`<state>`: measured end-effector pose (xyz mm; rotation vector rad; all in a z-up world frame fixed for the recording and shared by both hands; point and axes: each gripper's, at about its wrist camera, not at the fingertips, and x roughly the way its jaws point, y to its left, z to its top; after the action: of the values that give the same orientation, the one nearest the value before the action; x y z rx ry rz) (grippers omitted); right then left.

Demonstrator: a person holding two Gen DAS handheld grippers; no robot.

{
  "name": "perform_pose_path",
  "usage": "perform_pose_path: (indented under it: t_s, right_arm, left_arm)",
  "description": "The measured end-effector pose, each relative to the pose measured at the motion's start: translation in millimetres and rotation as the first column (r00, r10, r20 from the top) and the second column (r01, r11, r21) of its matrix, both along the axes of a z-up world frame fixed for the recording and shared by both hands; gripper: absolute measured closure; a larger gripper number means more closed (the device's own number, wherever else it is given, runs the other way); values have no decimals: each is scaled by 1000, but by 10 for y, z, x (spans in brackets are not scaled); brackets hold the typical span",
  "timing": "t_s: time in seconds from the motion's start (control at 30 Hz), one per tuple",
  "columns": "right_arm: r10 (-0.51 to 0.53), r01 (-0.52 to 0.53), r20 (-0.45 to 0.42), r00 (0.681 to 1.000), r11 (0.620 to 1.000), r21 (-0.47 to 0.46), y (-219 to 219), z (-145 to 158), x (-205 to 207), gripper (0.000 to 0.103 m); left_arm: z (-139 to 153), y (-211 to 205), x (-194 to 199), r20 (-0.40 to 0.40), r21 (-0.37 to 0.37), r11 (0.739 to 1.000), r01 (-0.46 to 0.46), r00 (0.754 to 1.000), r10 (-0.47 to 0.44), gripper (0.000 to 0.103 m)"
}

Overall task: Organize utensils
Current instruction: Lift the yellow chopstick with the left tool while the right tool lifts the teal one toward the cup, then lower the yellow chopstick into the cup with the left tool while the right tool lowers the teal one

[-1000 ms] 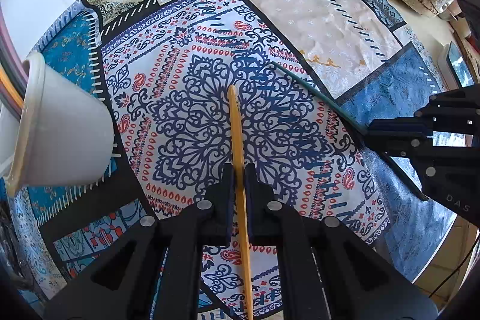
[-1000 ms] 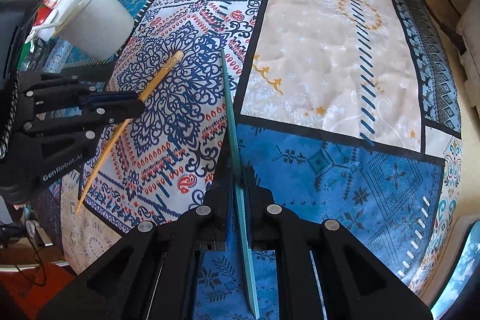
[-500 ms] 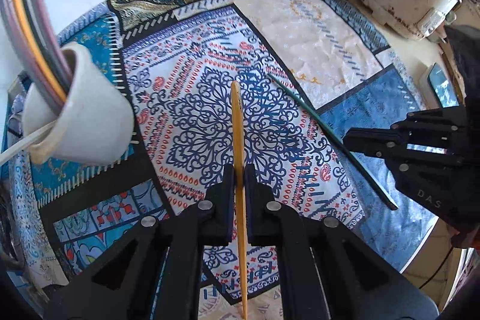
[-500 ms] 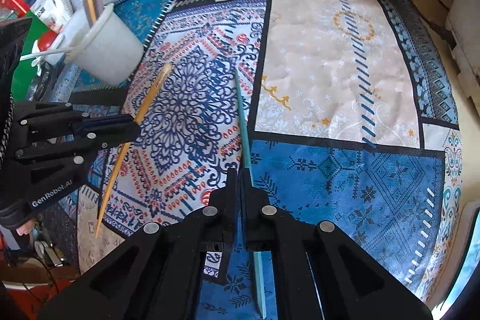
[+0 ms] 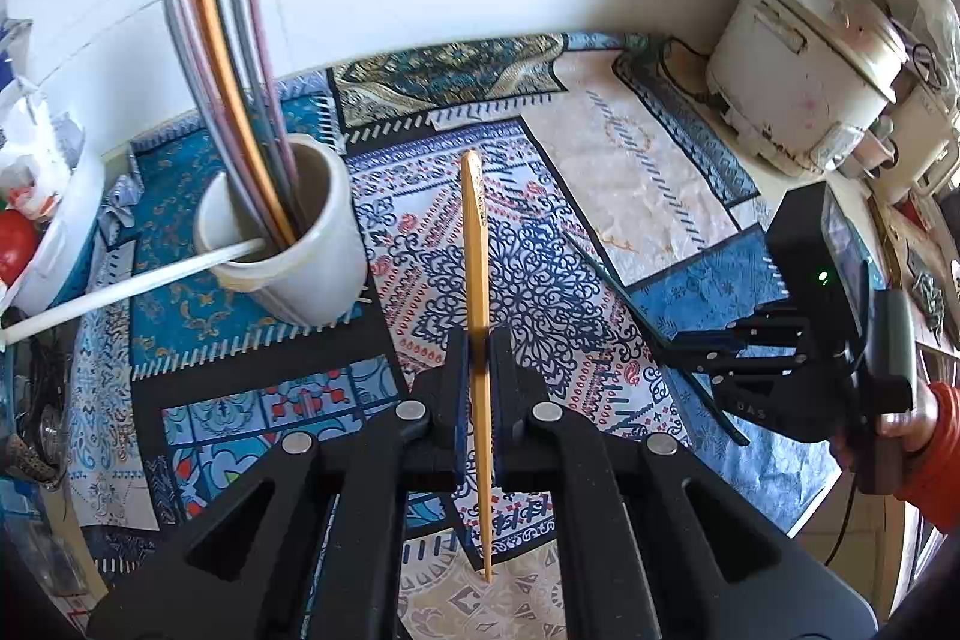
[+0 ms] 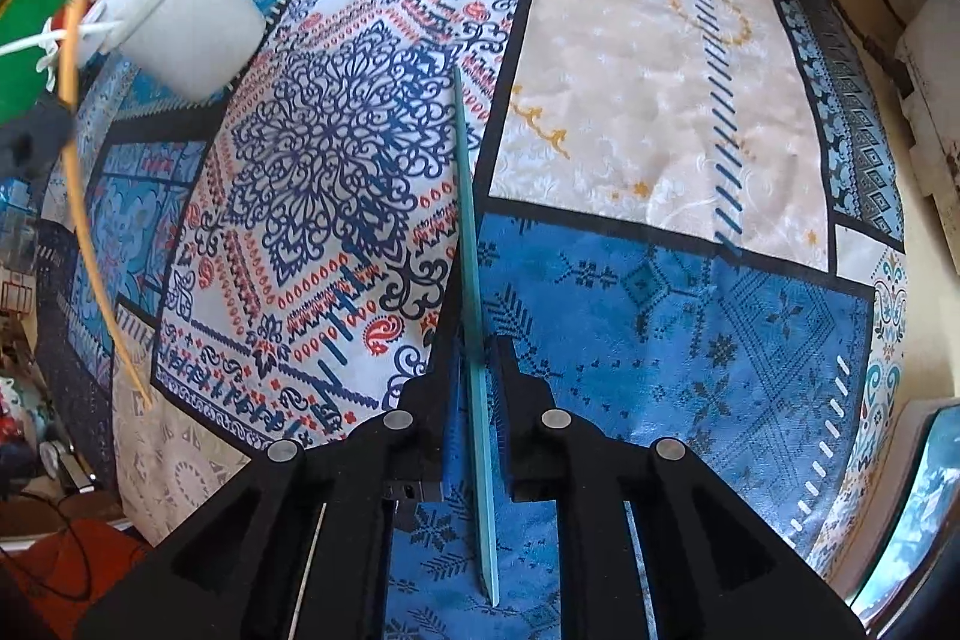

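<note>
- Yellow chopstick (image 5: 477,280) clamped in left tool (image 5: 474,340), held above patterned cloth (image 5: 540,280) on the surface, tip pointing forward.
- Teal chopstick (image 6: 471,250) gripped in right tool (image 6: 477,346), also above the cloth.
- White cup (image 5: 300,244) left of yellow stick, holding grey, pink and orange chopsticks.
- Lettering on right tool body partly legible: "DAS".

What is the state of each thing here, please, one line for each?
Left tool: shut on yellow chopstick.
Yellow chopstick: held above the cloth.
Right tool: shut on teal chopstick.
Teal chopstick: held above the cloth.
White cup: upright, holding chopsticks.
Rice cooker: lid closed.
</note>
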<state>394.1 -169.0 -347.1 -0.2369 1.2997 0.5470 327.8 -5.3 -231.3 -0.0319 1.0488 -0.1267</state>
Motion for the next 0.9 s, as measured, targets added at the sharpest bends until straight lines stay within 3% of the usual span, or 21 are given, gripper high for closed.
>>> perform_pose_path:
  t_s: [0.3,0.47,0.53,0.9]
  right_arm:
    - [44,-41,81,996,998,-38,242,-41,-37,94]
    - [46,-46,49,998,999,-3,241,-35,-26,97]
    - [40,-40,77,996,999,5,231,-2,-43,98]
    - [-29,-8,230,973,987,159,236,568,17,98]
  left_arm:
    - [284,136,-116,76,-36,998,-53,996,55,98]
    - [489,210,-132,132,-46,996,-75,988,81,98]
    - [578,242,-131,154,-56,995,-84,984,92,98]
    - [1018,390,-113,261,-88,988,-124,955,144,98]
